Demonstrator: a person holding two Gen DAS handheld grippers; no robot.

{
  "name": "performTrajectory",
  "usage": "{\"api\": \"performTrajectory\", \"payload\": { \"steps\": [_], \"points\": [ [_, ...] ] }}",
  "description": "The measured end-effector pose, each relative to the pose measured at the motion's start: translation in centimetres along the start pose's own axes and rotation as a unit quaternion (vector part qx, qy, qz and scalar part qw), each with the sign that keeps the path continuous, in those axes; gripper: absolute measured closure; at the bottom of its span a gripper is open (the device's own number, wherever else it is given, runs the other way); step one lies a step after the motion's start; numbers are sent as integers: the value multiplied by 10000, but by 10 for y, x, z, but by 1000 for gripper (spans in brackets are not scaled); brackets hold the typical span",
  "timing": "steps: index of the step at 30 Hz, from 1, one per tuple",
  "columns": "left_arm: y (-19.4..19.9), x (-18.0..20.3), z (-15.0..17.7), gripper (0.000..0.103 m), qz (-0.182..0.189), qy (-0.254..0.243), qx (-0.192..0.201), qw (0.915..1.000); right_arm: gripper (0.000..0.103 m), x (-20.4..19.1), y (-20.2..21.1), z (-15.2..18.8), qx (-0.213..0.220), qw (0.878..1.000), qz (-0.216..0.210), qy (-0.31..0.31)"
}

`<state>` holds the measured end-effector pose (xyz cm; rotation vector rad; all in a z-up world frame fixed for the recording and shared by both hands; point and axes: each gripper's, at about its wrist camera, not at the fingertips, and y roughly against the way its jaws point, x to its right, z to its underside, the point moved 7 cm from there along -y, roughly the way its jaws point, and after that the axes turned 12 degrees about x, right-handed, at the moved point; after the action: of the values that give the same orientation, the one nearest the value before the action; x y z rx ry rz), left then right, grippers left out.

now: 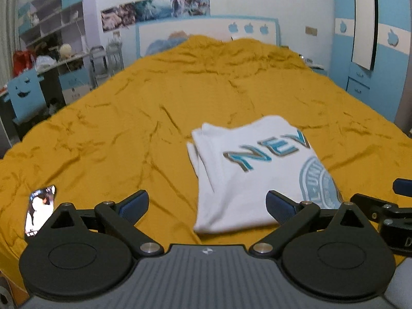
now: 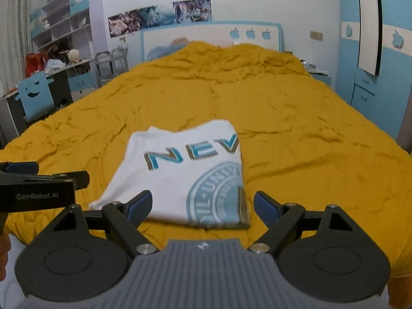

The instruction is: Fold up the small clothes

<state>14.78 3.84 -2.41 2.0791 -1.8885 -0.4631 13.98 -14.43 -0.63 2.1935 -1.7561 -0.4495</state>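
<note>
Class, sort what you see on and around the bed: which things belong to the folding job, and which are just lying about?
Belong to the job:
white T-shirt, folded
left gripper, open
right gripper, open
yellow bedspread

Lying about:
phone
blue chair
shelves

A white T-shirt (image 1: 247, 175) (image 2: 180, 177) lies folded into a compact rectangle, flat on the near part of the bed. Its top face shows blue letters "NEV" and part of a round pale-blue seal print. Layered folded edges show along its left side.
</note>
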Motion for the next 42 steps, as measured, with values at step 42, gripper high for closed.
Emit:
{"api": "performTrajectory", "payload": {
  "steps": [42],
  "points": [
    [3, 3, 3, 0, 3, -101, -66, 9999, 21, 0, -6, 3, -23, 10000, -16, 46]
  ]
}}
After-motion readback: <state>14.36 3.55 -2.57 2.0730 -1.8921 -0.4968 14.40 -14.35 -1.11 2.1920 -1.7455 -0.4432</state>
